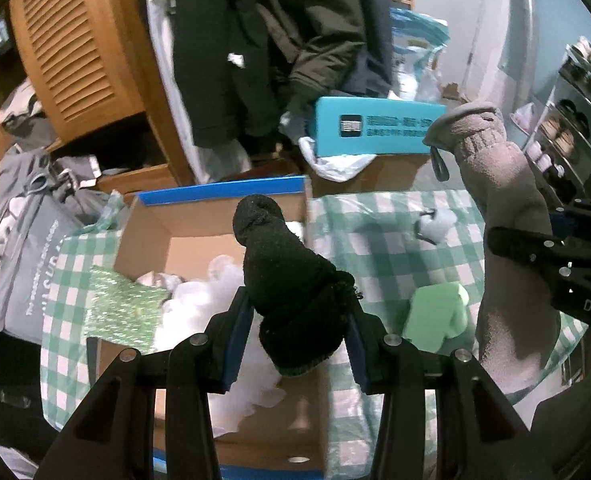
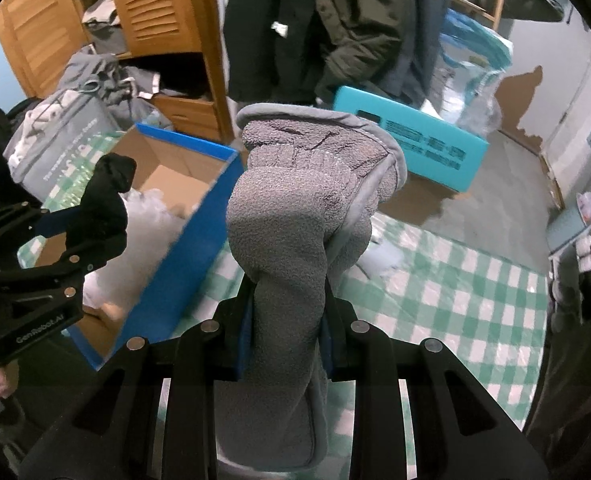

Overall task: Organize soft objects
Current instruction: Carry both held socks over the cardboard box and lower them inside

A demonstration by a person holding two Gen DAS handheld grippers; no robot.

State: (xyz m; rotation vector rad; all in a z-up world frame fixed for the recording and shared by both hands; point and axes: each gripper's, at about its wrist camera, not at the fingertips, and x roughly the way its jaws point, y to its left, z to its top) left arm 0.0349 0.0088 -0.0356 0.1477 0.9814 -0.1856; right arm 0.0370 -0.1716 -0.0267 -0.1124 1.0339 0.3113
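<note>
My left gripper (image 1: pixel 299 320) is shut on a black sock (image 1: pixel 291 280), held upright above an open cardboard box (image 1: pixel 199 216) with a blue rim. The box holds white stuffing (image 1: pixel 223 304) and a shiny green pad (image 1: pixel 123 312). My right gripper (image 2: pixel 285 320) is shut on a grey fleece glove (image 2: pixel 295 216), which stands up between the fingers. The glove also shows at the right of the left wrist view (image 1: pixel 499 208). The left gripper with the sock shows at the left of the right wrist view (image 2: pixel 95 216), over the box (image 2: pixel 183 240).
A green-and-white checked cloth (image 1: pixel 379 256) covers the surface. On it lie a green sponge (image 1: pixel 439 312) and a small white-grey item (image 1: pixel 435 222). A teal box (image 1: pixel 375 124), hanging dark coats (image 1: pixel 279 40), a grey bag (image 1: pixel 27 248) and a wooden louvred cabinet (image 1: pixel 75 48) stand behind.
</note>
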